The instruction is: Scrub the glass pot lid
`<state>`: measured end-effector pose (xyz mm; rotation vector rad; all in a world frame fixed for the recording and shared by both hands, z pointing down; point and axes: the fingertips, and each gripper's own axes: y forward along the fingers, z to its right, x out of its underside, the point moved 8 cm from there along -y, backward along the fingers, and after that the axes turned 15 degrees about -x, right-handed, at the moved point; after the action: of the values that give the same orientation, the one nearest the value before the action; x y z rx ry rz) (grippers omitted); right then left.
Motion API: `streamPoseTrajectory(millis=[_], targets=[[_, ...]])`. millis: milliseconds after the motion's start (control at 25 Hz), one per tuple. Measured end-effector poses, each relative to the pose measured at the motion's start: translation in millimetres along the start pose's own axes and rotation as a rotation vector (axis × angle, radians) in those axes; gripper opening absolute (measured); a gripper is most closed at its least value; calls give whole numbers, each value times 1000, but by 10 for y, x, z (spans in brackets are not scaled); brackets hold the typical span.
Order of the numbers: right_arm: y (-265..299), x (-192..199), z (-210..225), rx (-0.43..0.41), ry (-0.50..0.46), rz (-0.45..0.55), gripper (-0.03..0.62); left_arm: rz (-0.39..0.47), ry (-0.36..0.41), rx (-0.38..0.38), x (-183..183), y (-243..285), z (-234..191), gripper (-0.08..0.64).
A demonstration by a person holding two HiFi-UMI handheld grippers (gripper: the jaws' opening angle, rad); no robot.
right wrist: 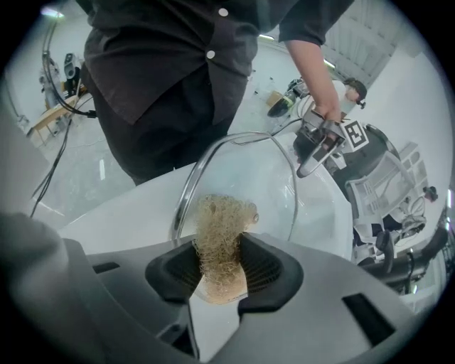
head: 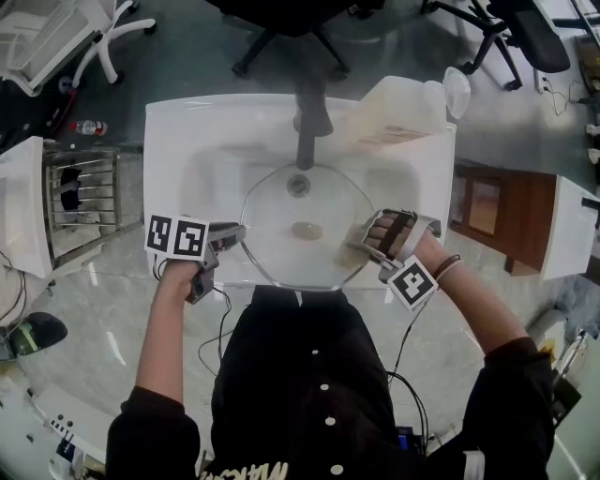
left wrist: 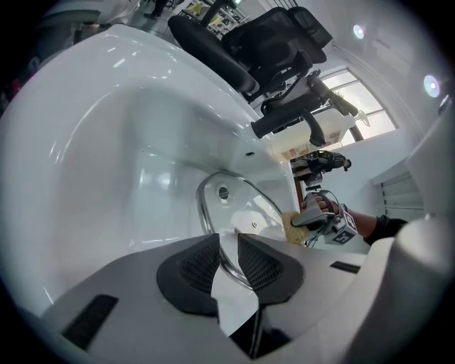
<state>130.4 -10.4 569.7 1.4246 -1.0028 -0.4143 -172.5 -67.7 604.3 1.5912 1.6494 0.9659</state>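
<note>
We stand at a white sink (head: 187, 131) with smooth, glossy, rounded walls, and a black tap (head: 307, 122) reaches over its far side above the drain. A wire rack (head: 84, 197) stands just left of the sink, a clear plastic container (head: 403, 112) sits at its far right corner, and a brown wooden stand (head: 492, 211) is off to the right. Beyond the sink we see a black office chair (head: 281, 28), a white chair (head: 56, 37) and a small bottle (head: 89, 127) lying on the floor. The glass lid (head: 281, 234) is in the sink's basin, tilted up toward us. It is round and clear with a thin bright metal rim, and the drain shows through it. The left tool (left wrist: 228, 245) has its ribbed black pads nearly together, pinching the lid's rim at its left edge. The right tool (right wrist: 219, 249) is clamped on a tan, wiry, tangled scrubber (right wrist: 222, 213), which sticks out past the pads and rests against the right side of the glass. Cables trail from both tools across our dark buttoned shirt.
</note>
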Motion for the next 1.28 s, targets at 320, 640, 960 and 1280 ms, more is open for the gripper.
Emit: streamPoseTrajectory(millis=[320,640,960,1280], targets=[[-252,-37,118,203,372,12,147,227,65,-54,-110,-449,91,31],[-791,-99,273,518,852,155,147,594,260,42,-115,-962,749,25],[-1418,-197,466,756,1033,327,147,814,353,-30,-98,-1388,1203,27],[-1952,-192,432,1055,1139,568,149,1098,306,-121,-84,-1926,1338,28]])
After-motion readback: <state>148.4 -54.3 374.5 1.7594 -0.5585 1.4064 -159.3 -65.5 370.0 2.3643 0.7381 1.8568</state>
